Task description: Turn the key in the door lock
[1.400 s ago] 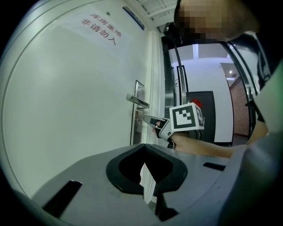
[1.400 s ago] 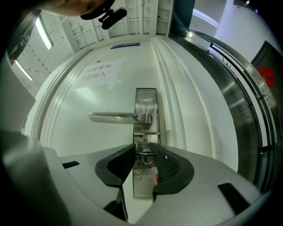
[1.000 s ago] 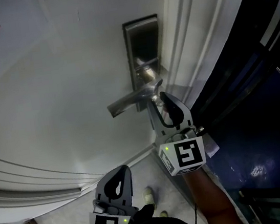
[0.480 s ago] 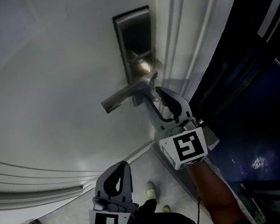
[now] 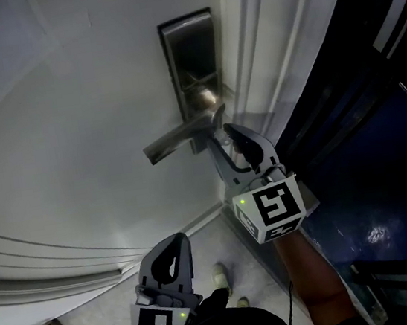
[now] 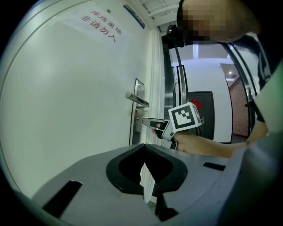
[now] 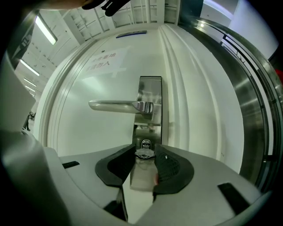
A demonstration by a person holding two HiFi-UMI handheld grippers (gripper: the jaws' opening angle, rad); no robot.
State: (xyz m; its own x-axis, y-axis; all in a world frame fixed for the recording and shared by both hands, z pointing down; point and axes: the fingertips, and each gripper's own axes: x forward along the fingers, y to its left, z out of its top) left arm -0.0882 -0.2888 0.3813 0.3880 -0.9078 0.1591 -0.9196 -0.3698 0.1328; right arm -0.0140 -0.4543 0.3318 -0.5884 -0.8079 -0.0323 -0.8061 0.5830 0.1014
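Note:
A white door carries a steel lock plate (image 5: 190, 55) with a lever handle (image 5: 178, 139) pointing left. In the right gripper view the handle (image 7: 117, 106) lies level, and the keyhole cylinder (image 7: 145, 143) sits under it. A small silver key (image 7: 144, 153) is at the keyhole, and my right gripper (image 7: 144, 155) is shut on it. From the head view the right gripper (image 5: 223, 131) reaches up just under the handle's hub. The left gripper (image 5: 171, 245) hangs low and away from the door, shut and empty. The left gripper view shows the right gripper (image 6: 148, 122) at the lock from the side.
The door frame's white mouldings (image 5: 271, 58) run right of the lock, with a dark glass panel (image 5: 380, 133) beyond. A paper notice with red characters (image 6: 99, 24) is stuck high on the door. Tiled floor and a shoe (image 5: 216, 278) show below.
The right gripper has stayed at the keyhole under the handle, and its marker cube has tipped slightly. The head view shifted, so the lock plate sits higher and further left. The left gripper has hardly moved.

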